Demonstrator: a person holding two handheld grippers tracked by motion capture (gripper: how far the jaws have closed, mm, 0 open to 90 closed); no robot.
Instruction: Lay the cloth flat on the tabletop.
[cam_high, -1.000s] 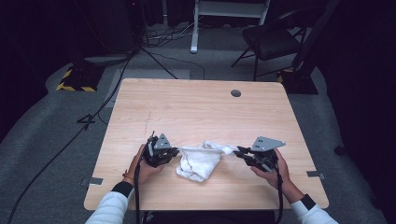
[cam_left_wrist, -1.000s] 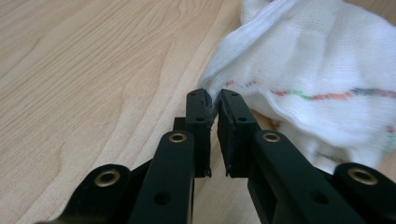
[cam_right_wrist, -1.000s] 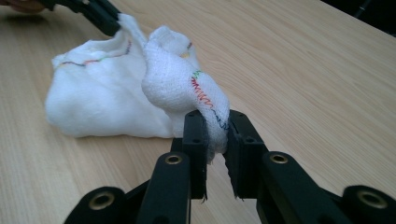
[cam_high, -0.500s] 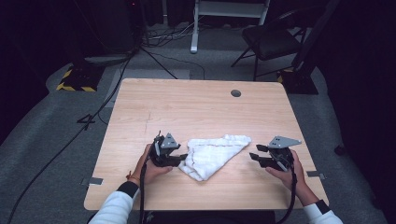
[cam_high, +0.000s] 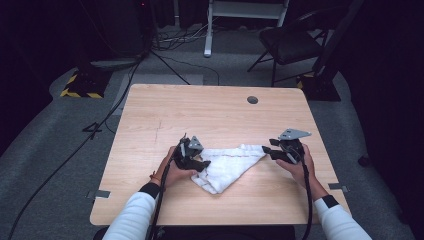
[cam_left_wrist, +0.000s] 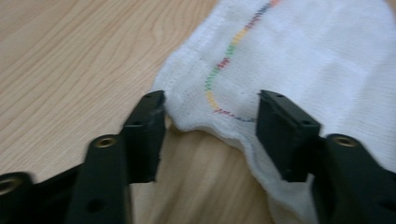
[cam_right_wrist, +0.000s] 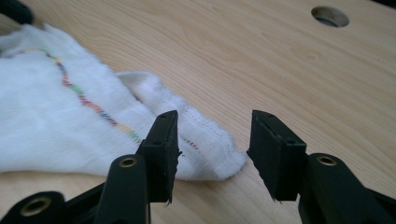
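Observation:
A white cloth (cam_high: 230, 165) with a line of coloured stitching lies flat on the wooden table (cam_high: 200, 110), spread into a rough triangle. My left gripper (cam_high: 202, 162) is at the cloth's left edge. Its jaws opened and have just been closing a little. In the left gripper view (cam_left_wrist: 210, 121) they stand open, with the cloth (cam_left_wrist: 303, 56) edge between them and not pressed. My right gripper (cam_high: 267, 151) is at the cloth's right tip. Its jaws have also just eased inward. In the right gripper view (cam_right_wrist: 215, 135) they are open, with the tip of the cloth (cam_right_wrist: 46, 116) lying between them.
A round cable hole (cam_high: 252, 100) sits in the table's far right part. A dark chair (cam_high: 290, 42) and a white stand (cam_high: 245, 10) are on the floor beyond the table, and cables (cam_high: 100, 125) run along the floor at the left.
A second ago both grippers were shut on the bunched cloth, close together. They drew apart, the cloth spread flat, and both sets of jaws opened and let go.

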